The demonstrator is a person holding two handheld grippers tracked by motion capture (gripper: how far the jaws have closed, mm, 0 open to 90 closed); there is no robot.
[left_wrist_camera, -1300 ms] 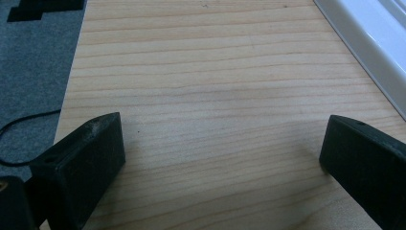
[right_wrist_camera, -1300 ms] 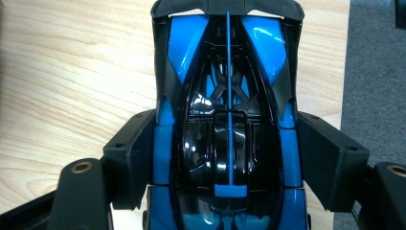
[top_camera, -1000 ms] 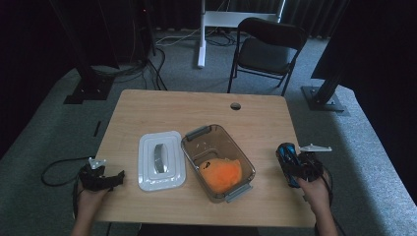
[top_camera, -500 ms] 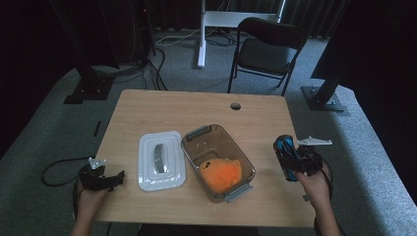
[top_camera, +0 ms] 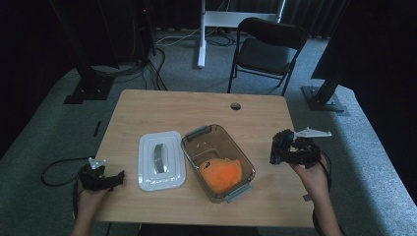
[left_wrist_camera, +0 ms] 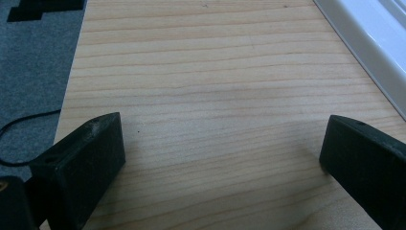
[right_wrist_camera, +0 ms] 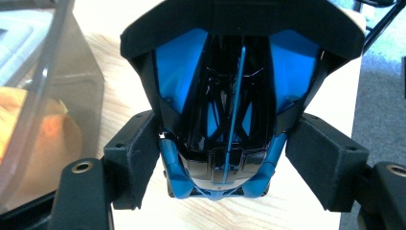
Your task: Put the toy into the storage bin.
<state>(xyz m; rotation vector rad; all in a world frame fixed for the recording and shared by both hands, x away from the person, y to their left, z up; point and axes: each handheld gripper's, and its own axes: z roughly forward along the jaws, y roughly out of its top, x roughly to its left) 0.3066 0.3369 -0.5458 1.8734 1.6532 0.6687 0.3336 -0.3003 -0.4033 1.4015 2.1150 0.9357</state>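
Observation:
A clear plastic container [top_camera: 196, 135] stands mid-table with an orange soft object [top_camera: 223, 174] in its near end. Its white lid [top_camera: 161, 160] lies flat just to the left. My right gripper [top_camera: 276, 151] hovers right of the container, shut on a blue and black mouse-like object [top_camera: 282, 142]. In the right gripper view the jaws of the right gripper [right_wrist_camera: 222, 158] clamp both sides of that object [right_wrist_camera: 230, 96], with the container wall [right_wrist_camera: 72, 72] and orange object [right_wrist_camera: 43, 139] at the left. My left gripper [top_camera: 117, 178] rests open at the table's front left. In the left gripper view, bare wood lies between the jaws of the left gripper [left_wrist_camera: 225, 129], and the lid's edge [left_wrist_camera: 368, 38] shows at upper right.
A cable hole [top_camera: 235, 105] sits near the table's far edge. A black chair [top_camera: 268, 46] stands behind the table. A cable [top_camera: 54, 167] loops on the carpet at the left. Dark stand bases [top_camera: 322, 96] flank the table.
My right gripper has carried the blue and black object forward and to the left, closer to the container. The left gripper has stayed put.

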